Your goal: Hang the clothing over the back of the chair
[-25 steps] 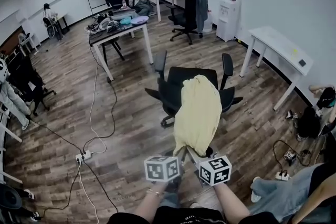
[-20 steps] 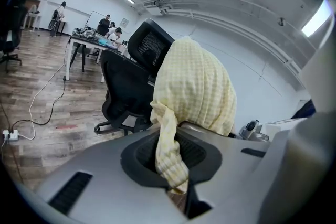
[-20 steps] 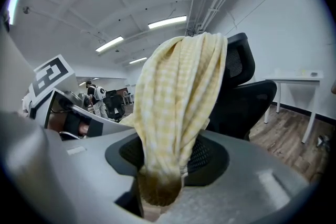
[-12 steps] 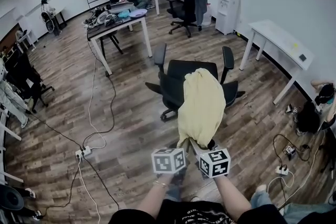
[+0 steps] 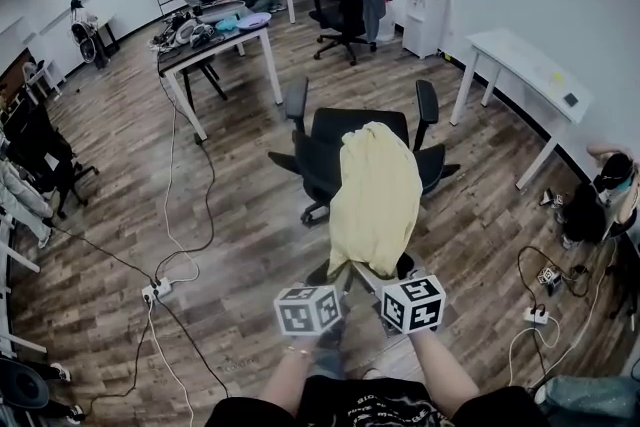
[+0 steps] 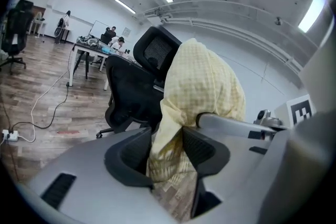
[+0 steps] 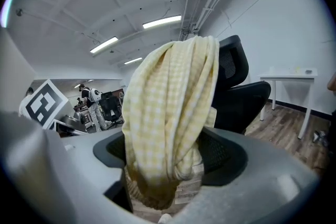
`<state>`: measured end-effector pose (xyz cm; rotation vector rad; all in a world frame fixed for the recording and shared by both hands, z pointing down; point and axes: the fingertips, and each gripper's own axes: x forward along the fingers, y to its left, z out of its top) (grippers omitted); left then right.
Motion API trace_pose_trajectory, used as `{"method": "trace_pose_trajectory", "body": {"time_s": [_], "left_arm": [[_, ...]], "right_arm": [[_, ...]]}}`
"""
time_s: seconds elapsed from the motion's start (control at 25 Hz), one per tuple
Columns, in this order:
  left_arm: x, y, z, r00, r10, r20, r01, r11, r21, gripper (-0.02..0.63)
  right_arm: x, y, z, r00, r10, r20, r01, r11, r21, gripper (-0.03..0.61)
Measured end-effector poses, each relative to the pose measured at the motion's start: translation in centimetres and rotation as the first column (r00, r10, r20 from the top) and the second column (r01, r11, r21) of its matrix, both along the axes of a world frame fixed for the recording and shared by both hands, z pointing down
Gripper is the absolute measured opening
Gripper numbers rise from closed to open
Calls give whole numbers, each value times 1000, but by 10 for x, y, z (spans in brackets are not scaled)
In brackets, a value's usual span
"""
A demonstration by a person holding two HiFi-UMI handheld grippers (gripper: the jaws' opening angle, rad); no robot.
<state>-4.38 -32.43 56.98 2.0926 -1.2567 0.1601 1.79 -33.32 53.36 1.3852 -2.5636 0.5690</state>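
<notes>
- The wooden floor [image 5: 240, 245] fills most of the head view. A cluttered table [image 5: 262, 33] stands far off at the upper left, and a white table [image 5: 520, 65] stands against the right wall.
- The black office chair [image 5: 330, 150] stands in the middle of the floor, its back turned toward the person and its two armrests raised on either side.
- The yellow checked clothing [image 5: 378, 195] lies over the top of the chair's back. It hangs down the near side in one long fold, and its lower end reaches the two grippers.
- The left gripper [image 5: 338, 280] sits low and centre in the head view, just left of the other one. In its own view the jaws have just been opening and now stand apart. The clothing's hem [image 6: 168, 149] dangles loosely between them, released rather than pinched.
- The right gripper [image 5: 393, 272] is just beside it. Its jaws have also just been opening and now stand wide. The bunched lower end of the clothing [image 7: 163, 165] hangs between them, with gaps on both sides.
</notes>
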Motion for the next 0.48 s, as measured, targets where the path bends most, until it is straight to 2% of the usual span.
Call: {"method": "trace_pose_trajectory", "body": {"time_s": [0.2, 0.48], "left_arm": [[-2, 6, 4, 1000, -6, 17, 6, 1000, 5, 241], [-3, 16, 7, 998, -24, 62, 24, 1000, -8, 268]], "right_arm": [[11, 7, 2, 998, 64, 16, -63, 998, -25, 451], [24, 19, 1, 996, 77, 53, -75, 997, -34, 460]]}}
